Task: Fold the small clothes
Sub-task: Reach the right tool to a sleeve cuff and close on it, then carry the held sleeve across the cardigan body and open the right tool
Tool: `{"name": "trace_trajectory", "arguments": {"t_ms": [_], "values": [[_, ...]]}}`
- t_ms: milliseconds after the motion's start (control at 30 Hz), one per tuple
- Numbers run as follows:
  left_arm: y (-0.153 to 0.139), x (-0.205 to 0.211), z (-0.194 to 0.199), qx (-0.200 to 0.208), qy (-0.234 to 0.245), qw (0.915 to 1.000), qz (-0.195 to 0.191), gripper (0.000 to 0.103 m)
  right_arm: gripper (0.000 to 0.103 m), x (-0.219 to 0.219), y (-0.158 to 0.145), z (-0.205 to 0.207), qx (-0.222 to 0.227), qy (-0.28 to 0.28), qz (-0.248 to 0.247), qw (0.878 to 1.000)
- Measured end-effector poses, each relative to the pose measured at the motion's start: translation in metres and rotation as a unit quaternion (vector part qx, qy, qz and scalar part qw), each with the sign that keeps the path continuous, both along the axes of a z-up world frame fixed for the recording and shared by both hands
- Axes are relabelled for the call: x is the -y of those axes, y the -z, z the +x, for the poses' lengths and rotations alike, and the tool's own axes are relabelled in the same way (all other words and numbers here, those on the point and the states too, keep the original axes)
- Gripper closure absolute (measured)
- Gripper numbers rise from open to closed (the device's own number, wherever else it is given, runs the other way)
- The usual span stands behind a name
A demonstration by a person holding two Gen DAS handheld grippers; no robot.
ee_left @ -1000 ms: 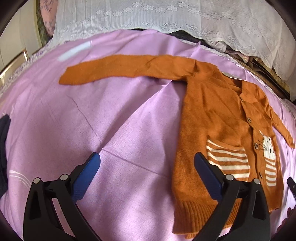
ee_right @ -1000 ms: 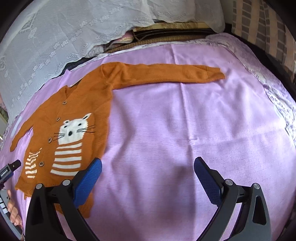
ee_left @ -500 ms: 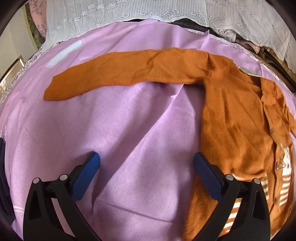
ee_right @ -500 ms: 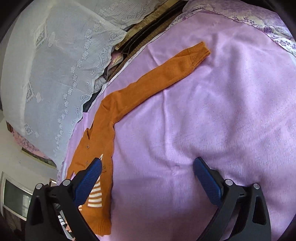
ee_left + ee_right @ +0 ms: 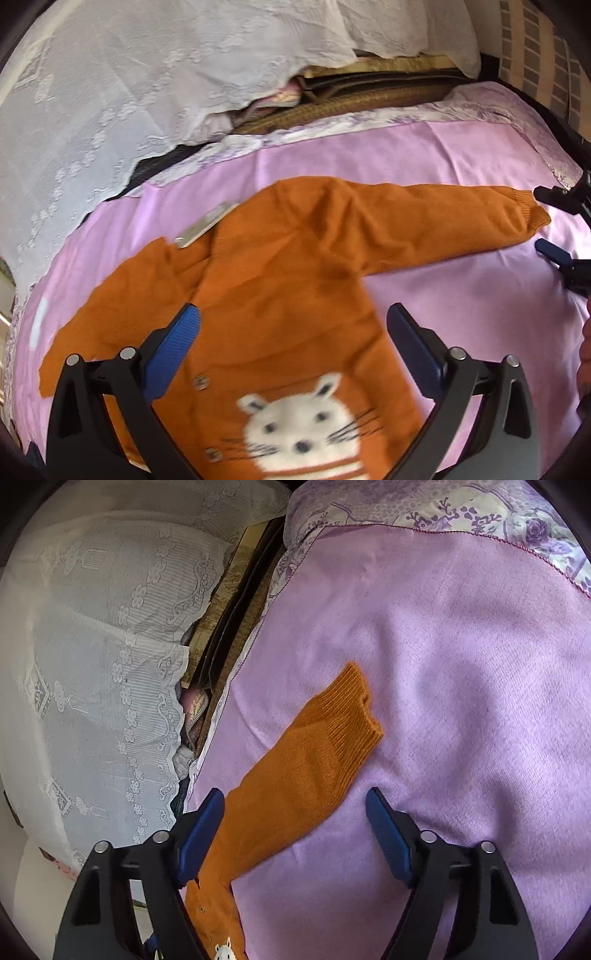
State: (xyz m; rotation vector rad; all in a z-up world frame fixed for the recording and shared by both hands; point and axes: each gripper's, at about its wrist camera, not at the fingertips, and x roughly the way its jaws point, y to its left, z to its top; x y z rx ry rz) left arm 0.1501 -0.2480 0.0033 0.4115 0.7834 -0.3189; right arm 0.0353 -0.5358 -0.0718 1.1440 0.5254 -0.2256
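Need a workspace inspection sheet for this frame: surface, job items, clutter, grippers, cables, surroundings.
Surface: pink bedsheet, lightly creased, with a floral border at the far edge.
Job's things: orange cardigan lies flat, front up, cat motif showing; one sleeve stretched out, its ribbed cuff flat on the sheet.
Clutter: a small tag at the cardigan's collar.
Grippers: left gripper open over the cardigan's chest, holding nothing; right gripper open, straddling the sleeve short of the cuff, not closed on it.
Cables: nothing seen.
Surroundings: white lace cloth behind the bed, woven mats stacked under it.
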Motion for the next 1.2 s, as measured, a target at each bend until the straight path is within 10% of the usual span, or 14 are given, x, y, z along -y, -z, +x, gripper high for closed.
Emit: {"name": "trace_trajectory", "arguments": {"t_ms": [333,700,1200], "values": [[0.055,0.059,0.037,-0.048,-0.02,0.9984,-0.023,0.004,0.095,-0.001,-0.002,0.011,-0.022,-0.016,-0.08,0.996],[0.006,0.034,0.034,-0.039,0.018,0.9901,-0.134,0.004,0.096,-0.108,-0.077,0.04,0.029,-0.129,-0.241,0.962],[-0.056,-0.092,0.066,0.031,-0.072,0.9883,-0.132,0.005,0.097,-0.246,-0.126,0.104,0.053,-0.235,-0.296,0.924]]}}
